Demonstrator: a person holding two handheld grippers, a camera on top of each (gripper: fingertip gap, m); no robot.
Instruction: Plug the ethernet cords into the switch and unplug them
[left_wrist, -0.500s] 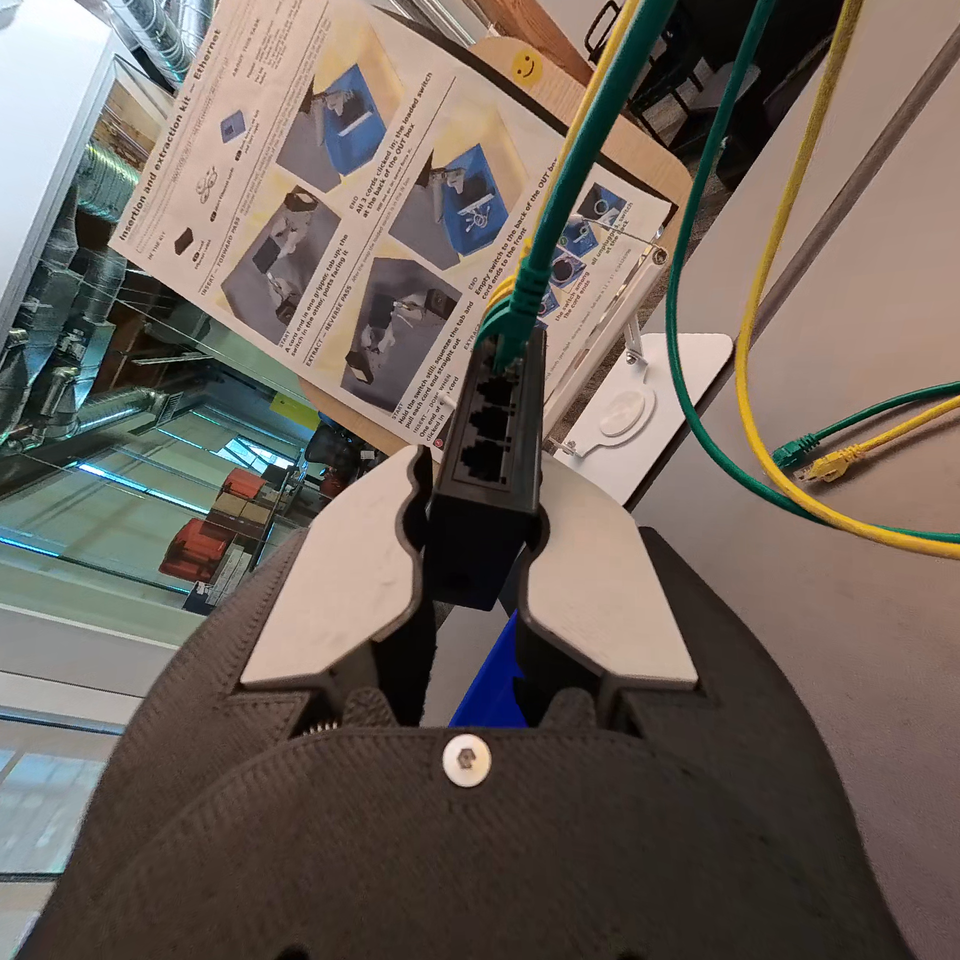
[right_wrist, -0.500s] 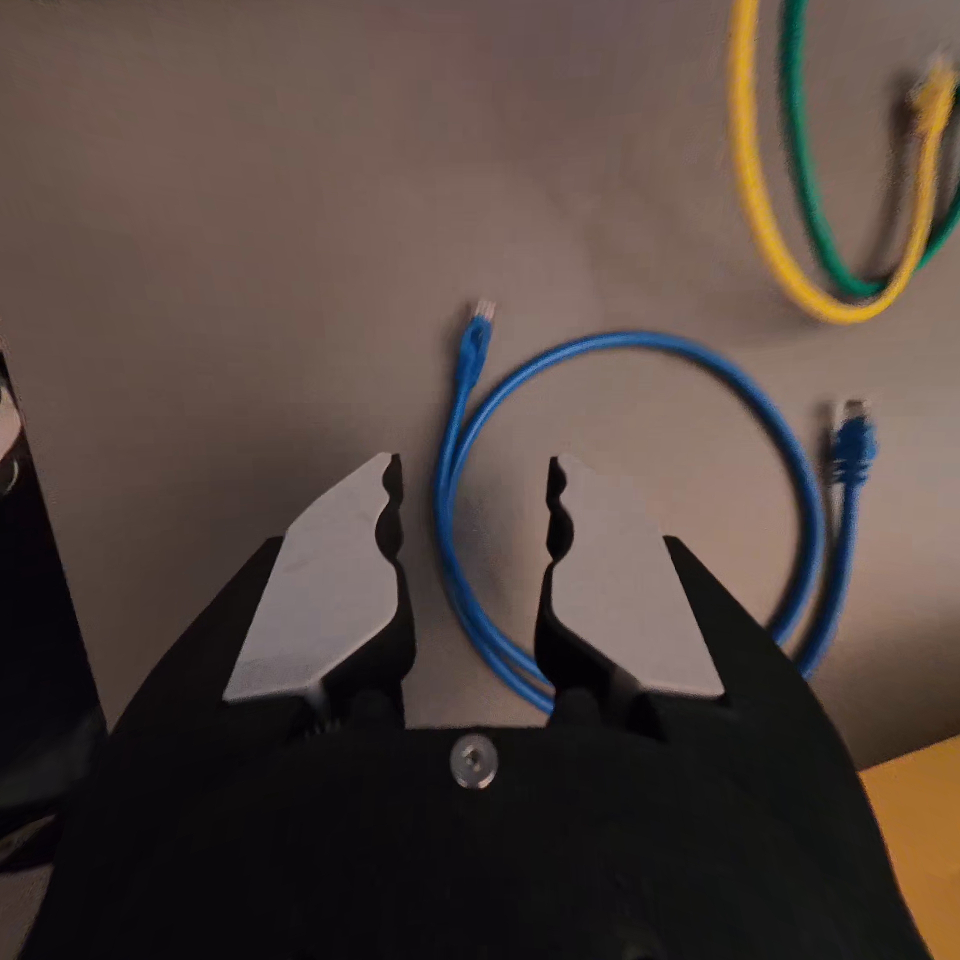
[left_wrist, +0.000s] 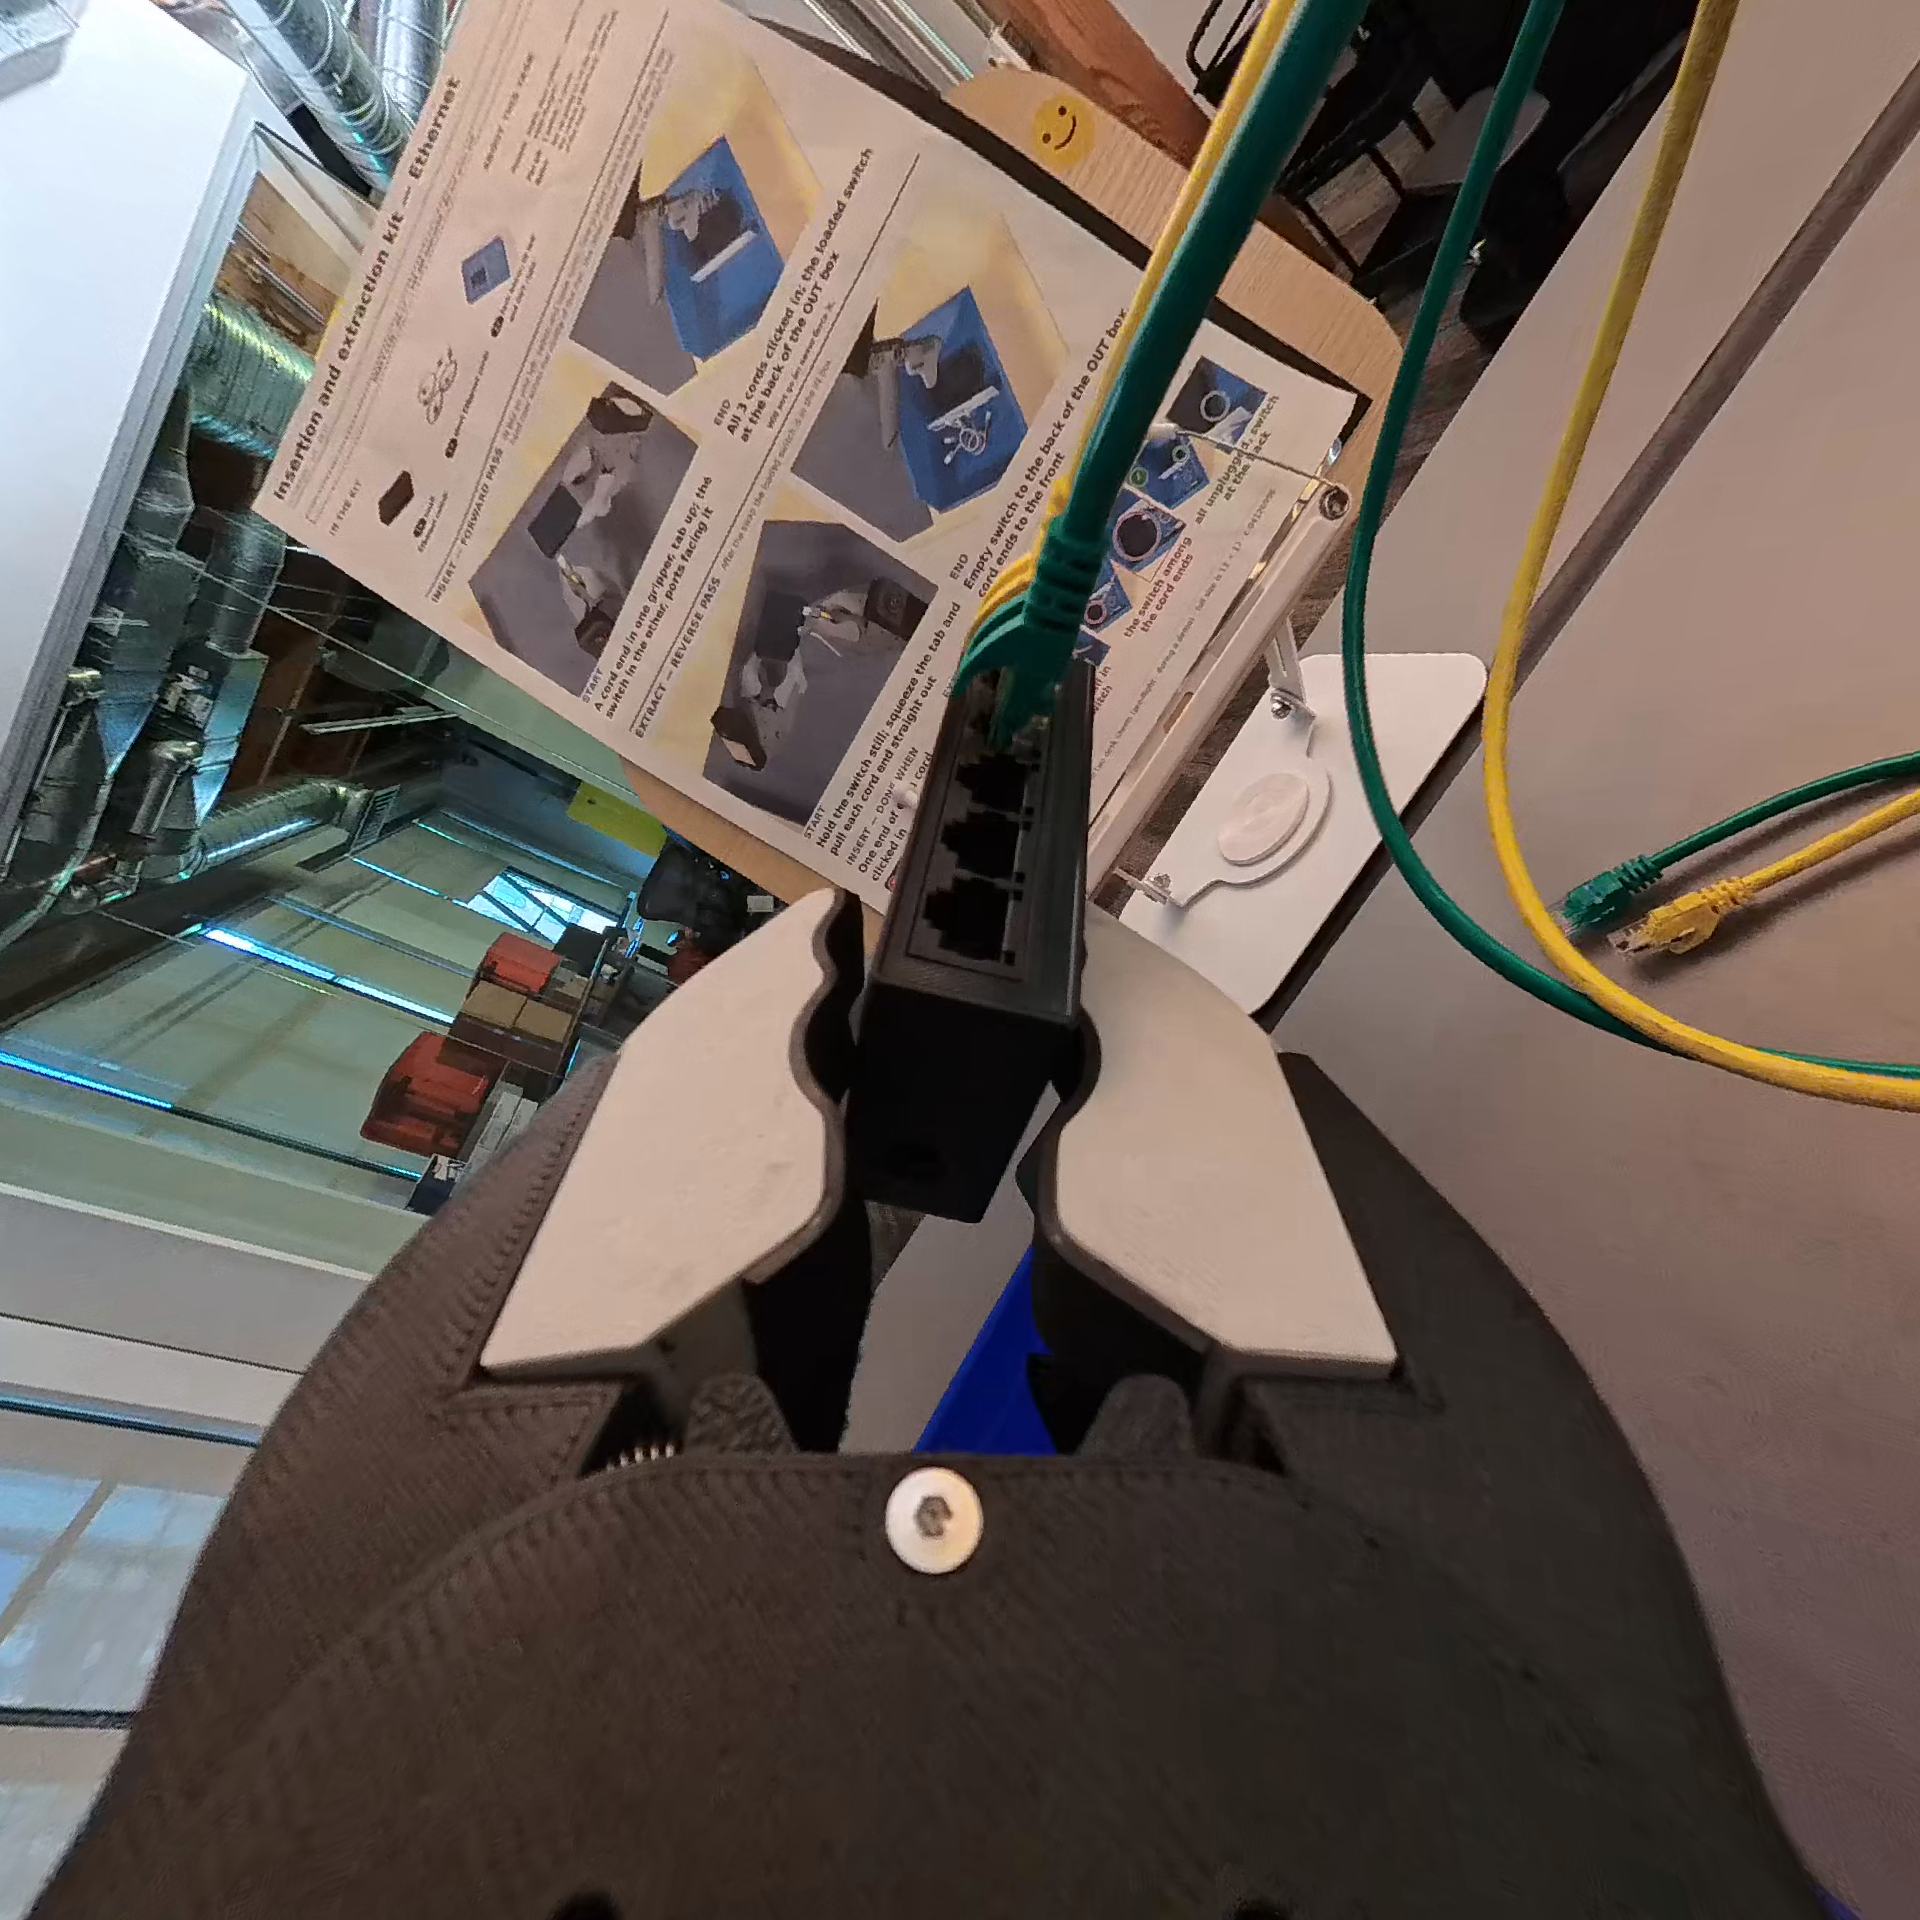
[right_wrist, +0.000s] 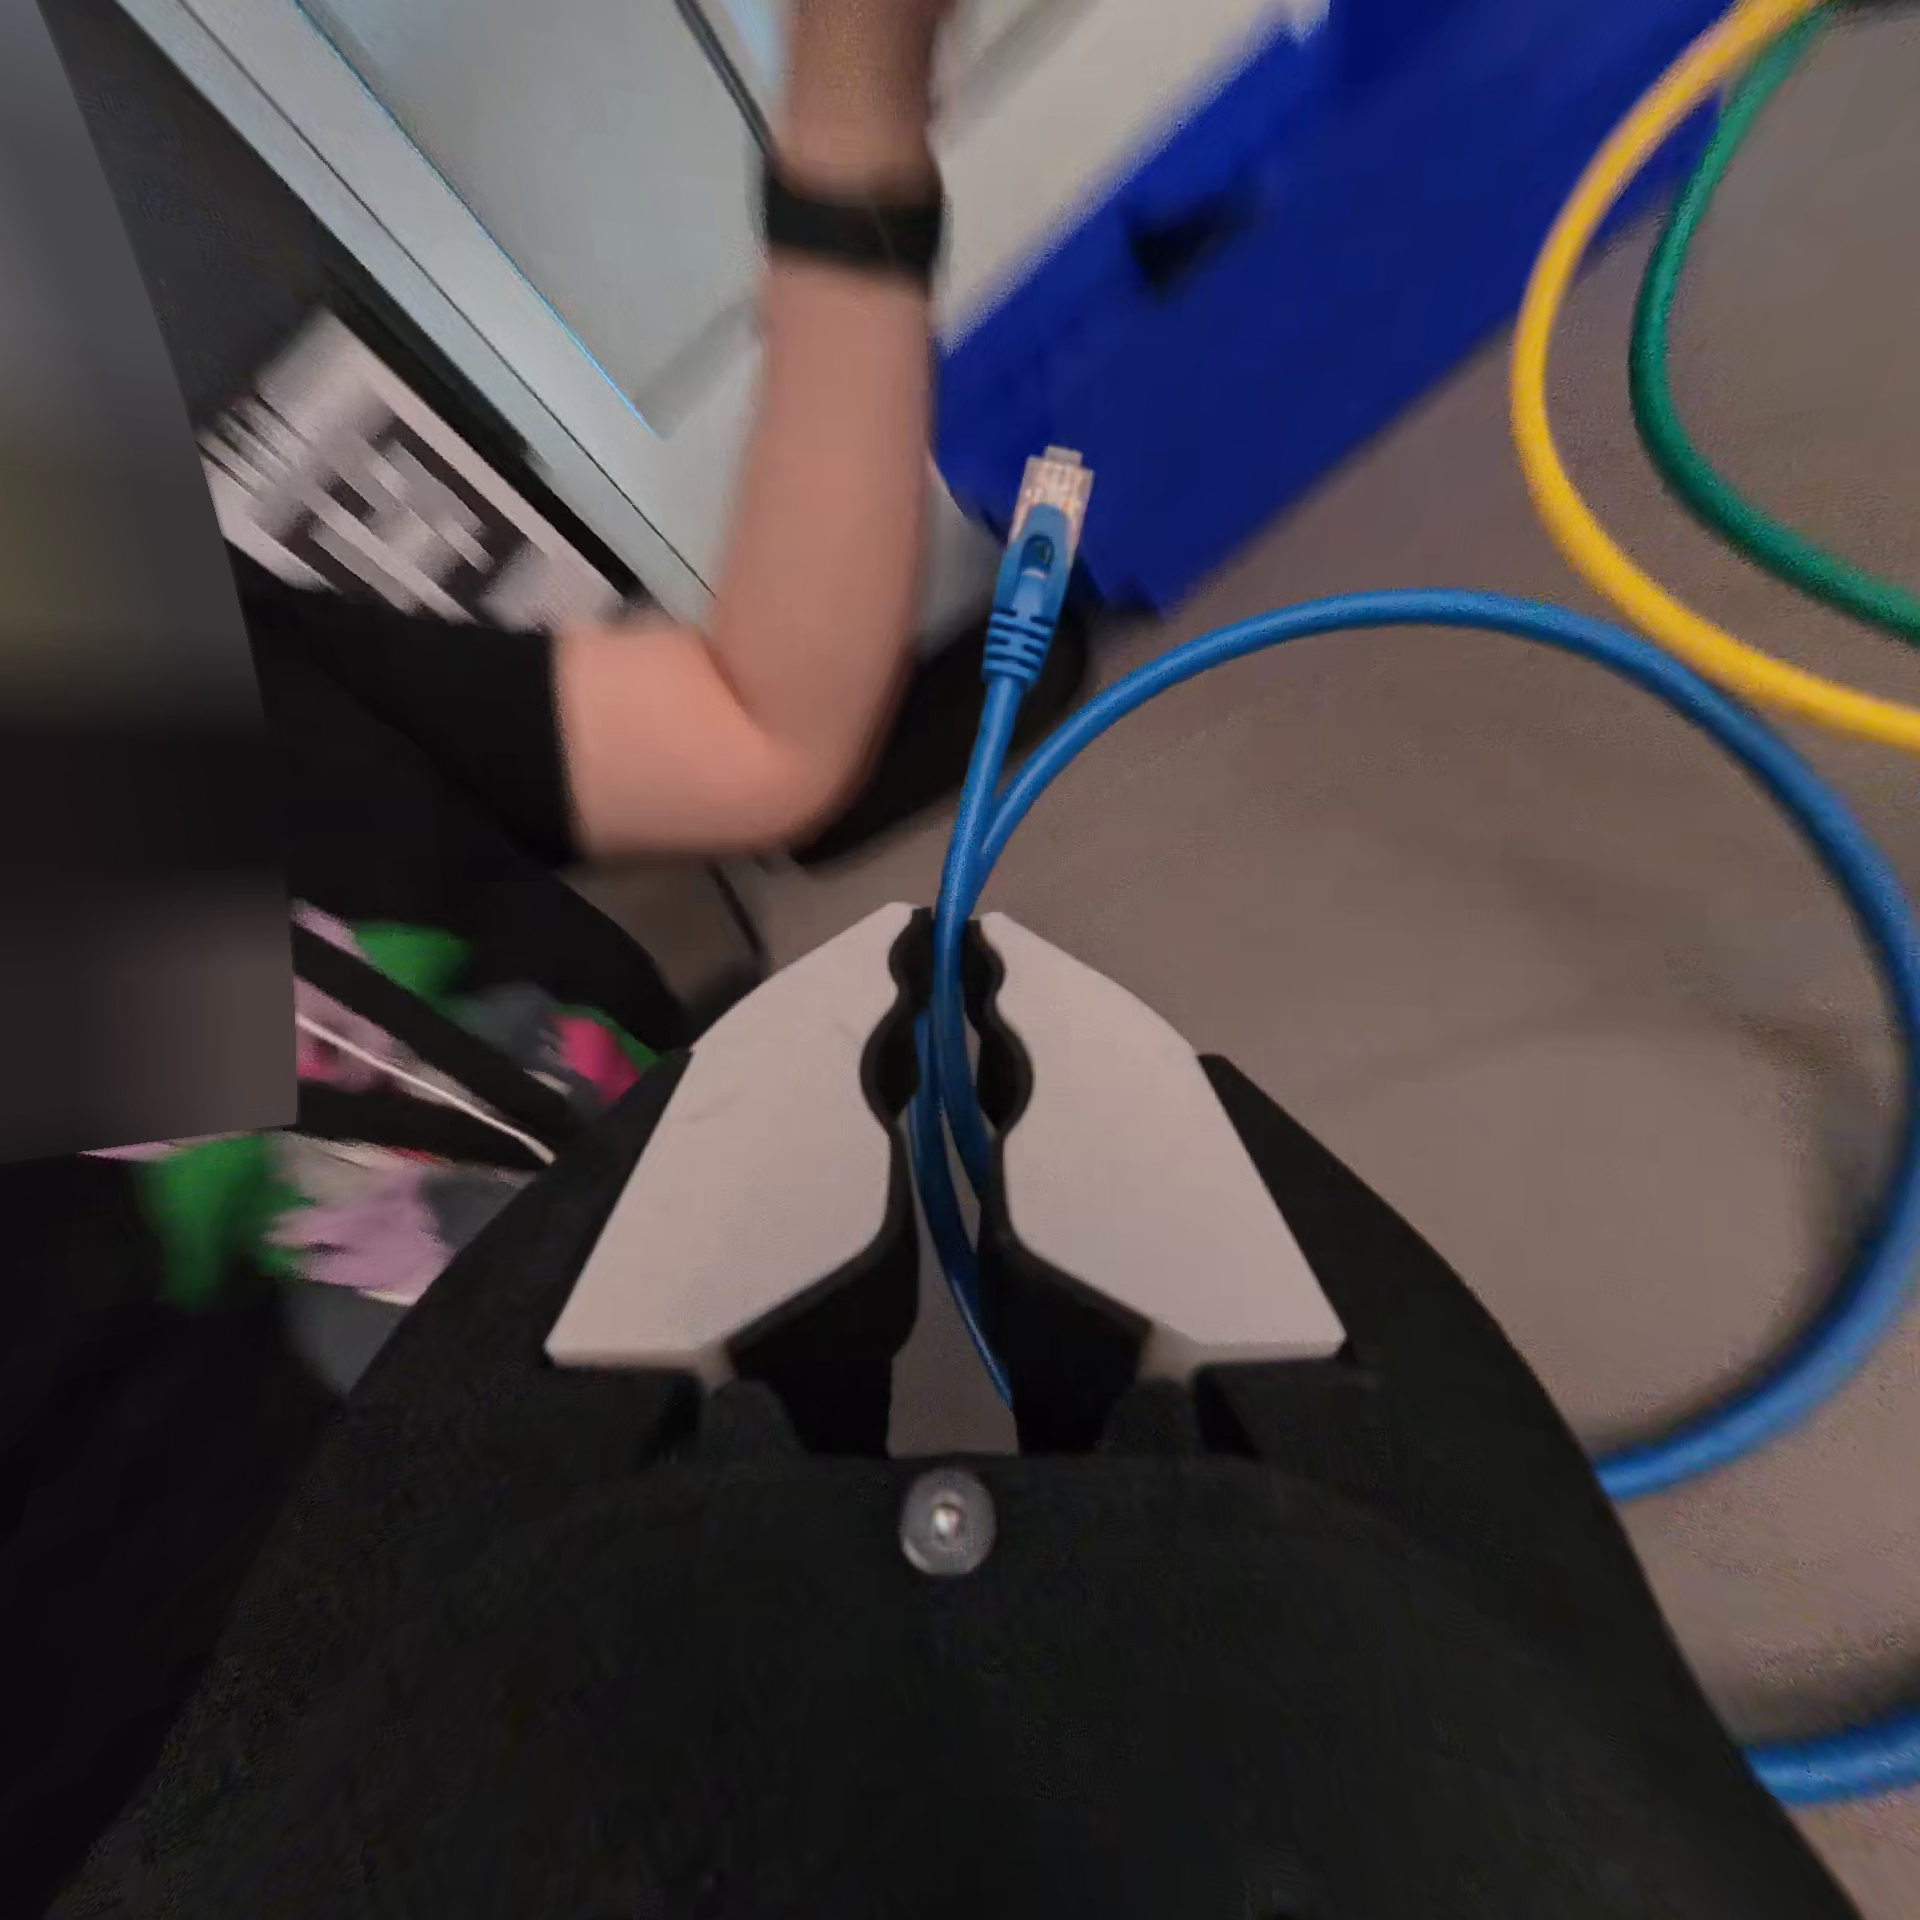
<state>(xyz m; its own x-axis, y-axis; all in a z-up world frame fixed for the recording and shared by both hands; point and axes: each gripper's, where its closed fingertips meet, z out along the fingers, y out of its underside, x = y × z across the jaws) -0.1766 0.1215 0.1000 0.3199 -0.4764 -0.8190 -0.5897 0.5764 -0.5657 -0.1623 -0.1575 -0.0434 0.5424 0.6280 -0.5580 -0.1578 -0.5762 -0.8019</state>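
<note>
A large printed instruction sheet (left_wrist: 727, 436) fills the upper middle of the left wrist view, tilted on a white stand (left_wrist: 1340, 800); it carries a bold heading, captions and small photos, with a yellow smiley sticker (left_wrist: 1062, 127) on the wooden board just above its top edge. At the left of the right wrist view a black-and-white square-patterned marker (right_wrist: 405, 499) shows, too blurred to make out. No writing shows on the black switch (left_wrist: 977, 935) or the cords.
</note>
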